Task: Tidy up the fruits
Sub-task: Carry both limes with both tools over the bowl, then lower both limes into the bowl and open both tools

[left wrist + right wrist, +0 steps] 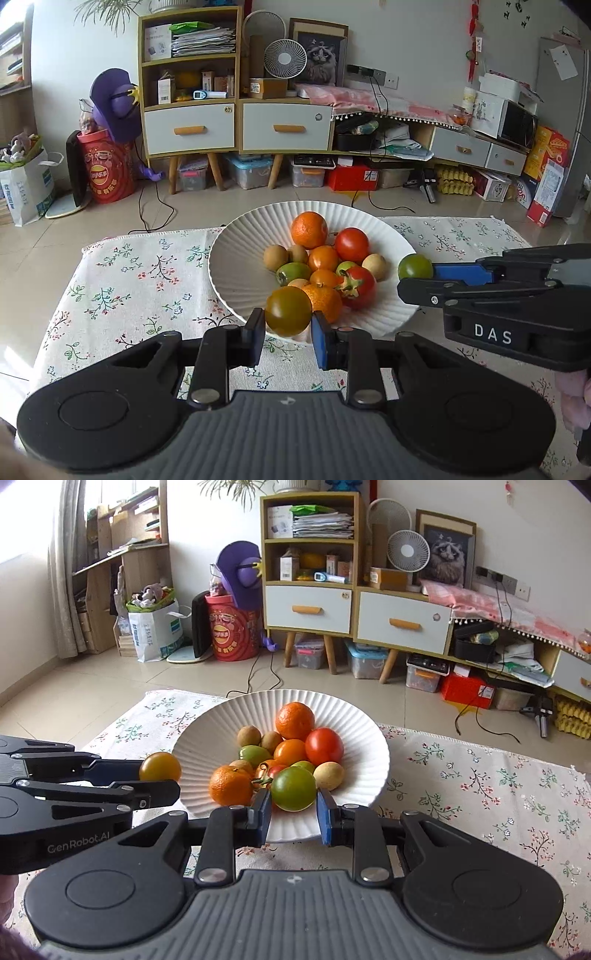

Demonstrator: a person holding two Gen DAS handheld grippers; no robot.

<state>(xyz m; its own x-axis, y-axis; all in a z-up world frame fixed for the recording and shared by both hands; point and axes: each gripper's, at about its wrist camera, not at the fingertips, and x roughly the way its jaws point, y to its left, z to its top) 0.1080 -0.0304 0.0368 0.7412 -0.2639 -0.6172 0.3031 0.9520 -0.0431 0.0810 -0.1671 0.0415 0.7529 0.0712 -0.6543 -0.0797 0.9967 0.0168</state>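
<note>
A white ribbed bowl on a floral tablecloth holds several fruits: oranges, red tomatoes, small brown and green fruits. My left gripper is shut on a yellow-brown tomato over the bowl's near rim; it also shows in the right wrist view. My right gripper is shut on a green tomato above the bowl's near side; it shows in the left wrist view at the bowl's right rim.
The floral tablecloth covers the low table around the bowl. Beyond the table's far edge is tiled floor, cables, storage boxes and a cabinet with drawers.
</note>
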